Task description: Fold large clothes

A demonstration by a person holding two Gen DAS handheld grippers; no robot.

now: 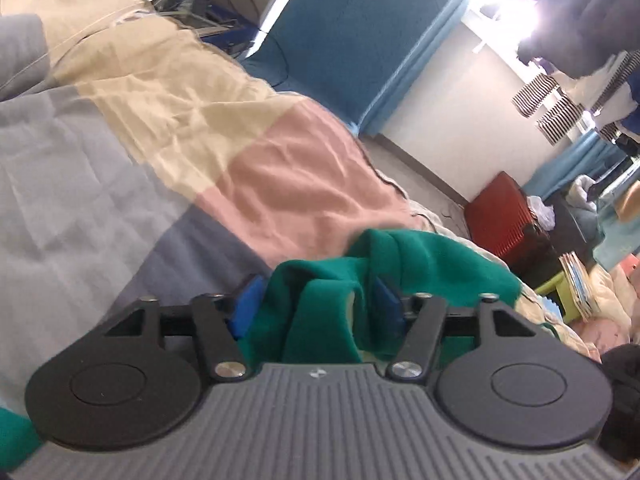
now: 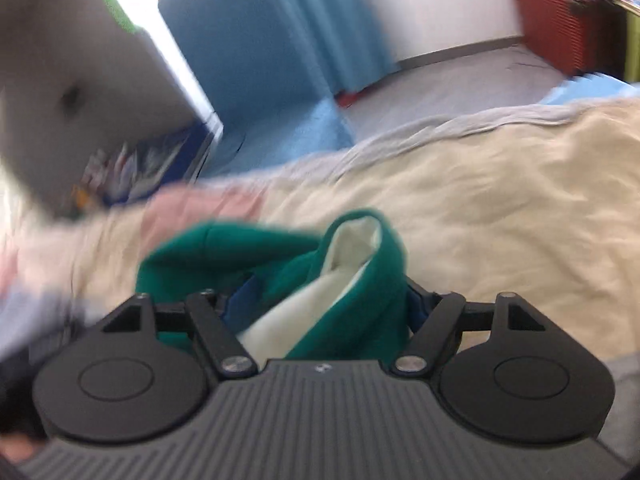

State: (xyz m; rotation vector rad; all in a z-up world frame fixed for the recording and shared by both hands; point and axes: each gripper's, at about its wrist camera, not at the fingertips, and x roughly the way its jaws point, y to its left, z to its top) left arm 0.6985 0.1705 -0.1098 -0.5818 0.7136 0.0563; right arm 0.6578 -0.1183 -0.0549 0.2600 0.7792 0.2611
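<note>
My left gripper [image 1: 316, 308] has a thick bunch of the green garment [image 1: 420, 268] between its blue pads [image 1: 248, 304]. The cloth fills the gap from one pad to the other, so I read it as grasping the garment. From there the fabric spills away to the right and far side, over the edge of the bed cover [image 1: 168, 120], and a small scrap of green also shows at the near left corner of that view.

My right gripper [image 2: 320, 300] likewise has the green garment [image 2: 224, 248] between its fingers. Here the cloth is folded so that its pale inner lining [image 2: 352, 248] faces up in a loop, and the fold stands between the two dark blue pads [image 2: 240, 296]. The bundle fills the gap and seems pressed on both sides, so this gripper is also grasping the garment, though the view is blurred.

The garment hangs over a bed with a patchwork cover of grey-blue, cream and pink squares. In the left view the pink patch [image 1: 292, 184] lies just beyond the garment, with cream further off and grey-blue to the left. In the right view the cream part [image 2: 500, 200] stretches to the right and far side.

Beyond the bed stands a blue chair [image 1: 352, 40], with blue curtains behind it. A red box [image 1: 500, 216] sits on the floor by the wall, far right in the left view.
</note>
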